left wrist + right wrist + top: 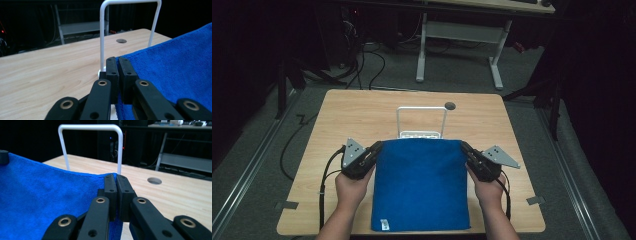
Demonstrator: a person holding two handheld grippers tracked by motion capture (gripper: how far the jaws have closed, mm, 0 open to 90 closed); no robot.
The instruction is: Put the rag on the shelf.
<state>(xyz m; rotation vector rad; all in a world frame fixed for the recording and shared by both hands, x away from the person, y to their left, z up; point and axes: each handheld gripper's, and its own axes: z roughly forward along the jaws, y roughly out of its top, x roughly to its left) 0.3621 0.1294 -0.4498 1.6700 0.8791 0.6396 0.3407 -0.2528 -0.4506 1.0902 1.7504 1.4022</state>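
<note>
Pinching the blue towel (421, 184) at its far corners, my left gripper (374, 149) and right gripper (465, 148) hold it before the white rack (421, 121).

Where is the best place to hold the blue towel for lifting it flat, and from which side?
Likely the two far corners of the blue towel, one from each side, as the left gripper and right gripper hold it now; the thin edges there fit between shut fingers.

My left gripper (118, 62): jaws pinched together on blue towel (175, 72) corner. White wire rack (103, 37) upright just beyond. Wooden table (50, 70), round hole (121, 40) far side.
</note>
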